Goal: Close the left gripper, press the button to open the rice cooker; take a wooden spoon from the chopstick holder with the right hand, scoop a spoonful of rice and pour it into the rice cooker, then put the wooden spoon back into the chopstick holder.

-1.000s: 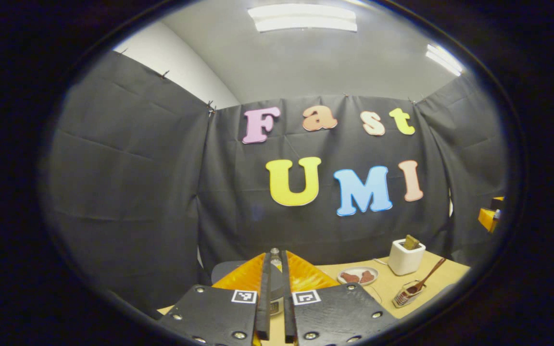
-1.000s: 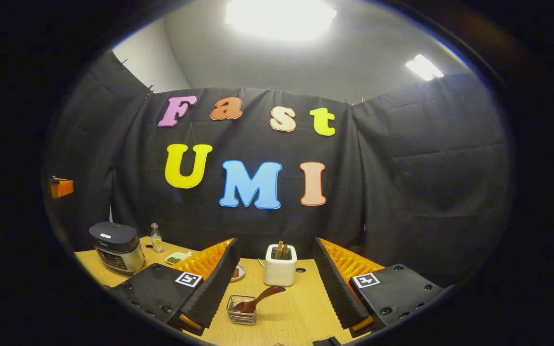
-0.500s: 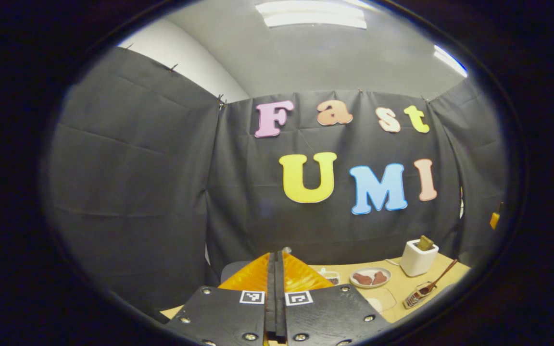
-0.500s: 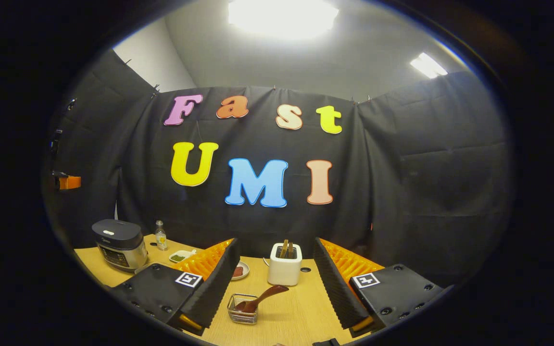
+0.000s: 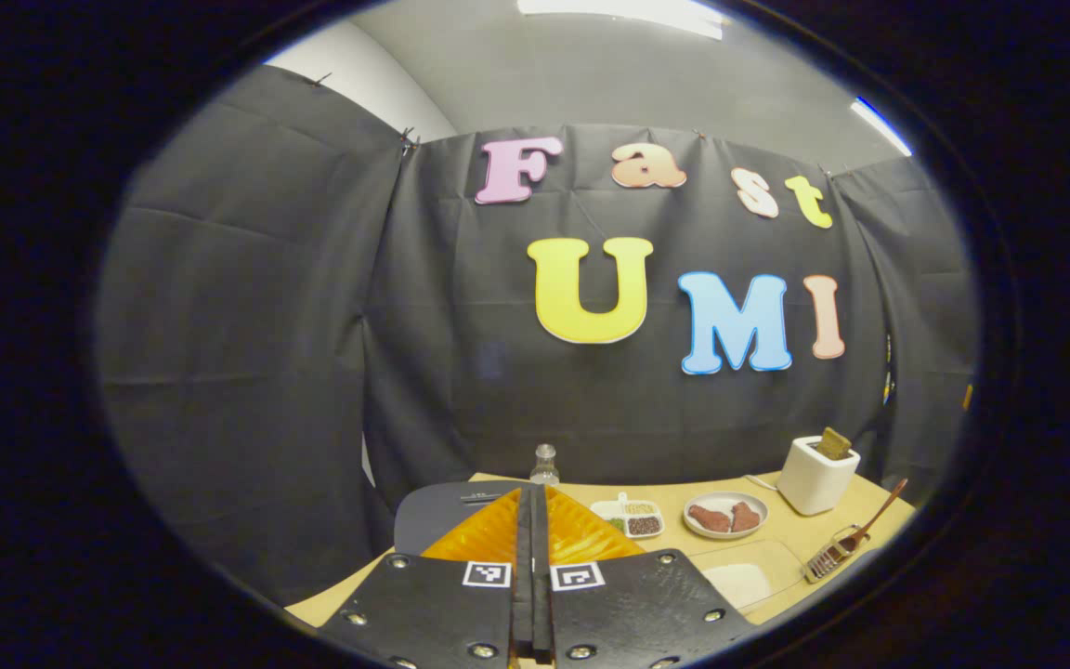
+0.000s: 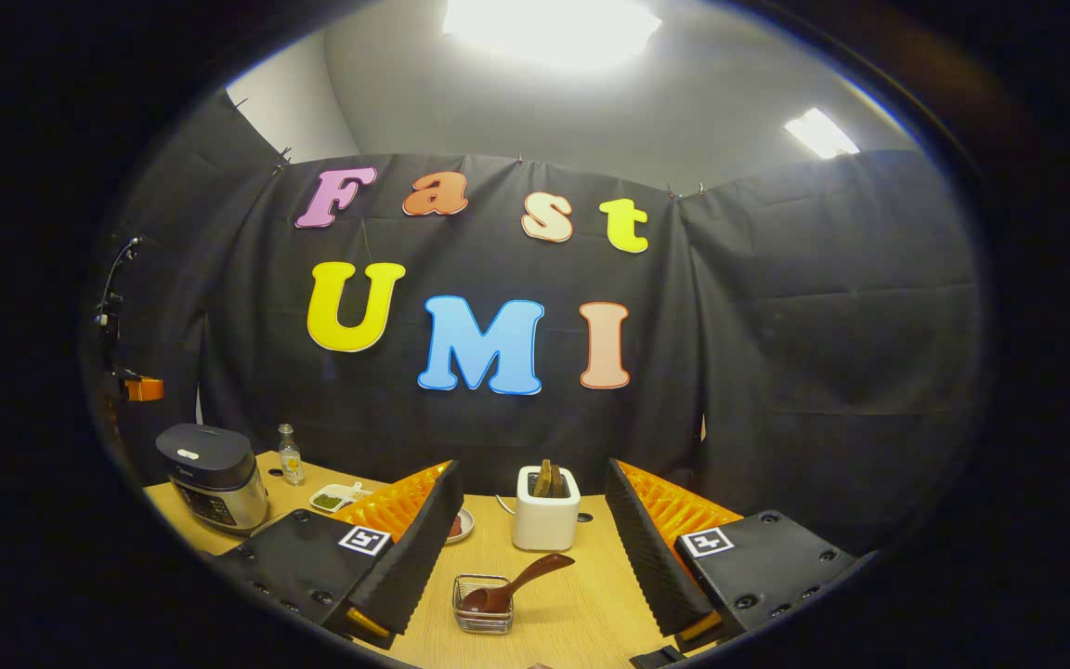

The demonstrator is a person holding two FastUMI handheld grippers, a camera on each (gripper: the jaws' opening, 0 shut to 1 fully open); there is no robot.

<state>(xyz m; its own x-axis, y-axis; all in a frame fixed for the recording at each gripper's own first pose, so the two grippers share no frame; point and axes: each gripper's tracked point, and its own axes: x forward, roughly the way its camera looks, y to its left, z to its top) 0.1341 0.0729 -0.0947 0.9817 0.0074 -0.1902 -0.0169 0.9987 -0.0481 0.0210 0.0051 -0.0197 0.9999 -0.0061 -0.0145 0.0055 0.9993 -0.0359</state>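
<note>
The left gripper (image 5: pixel 532 520) has its jaws pressed together, probably to make one blunt tip for the button on the rice cooker (image 5: pixel 447 513), whose dark lid sits directly past them. The right gripper (image 6: pixel 530 548) holds its jaws spread and empty, framing the wooden spoon (image 6: pixel 512 587) propped in the wire chopstick holder (image 6: pixel 483 605) between them. Everything stands on a pale wood bench (image 6: pixel 581 604) inside a black-draped booth, with a white toaster (image 6: pixel 546 508) beyond the spoon.

Left gripper (image 5: pixel 532 506) jaws now together, nearer rice cooker (image 5: pixel 447 506)
</note>
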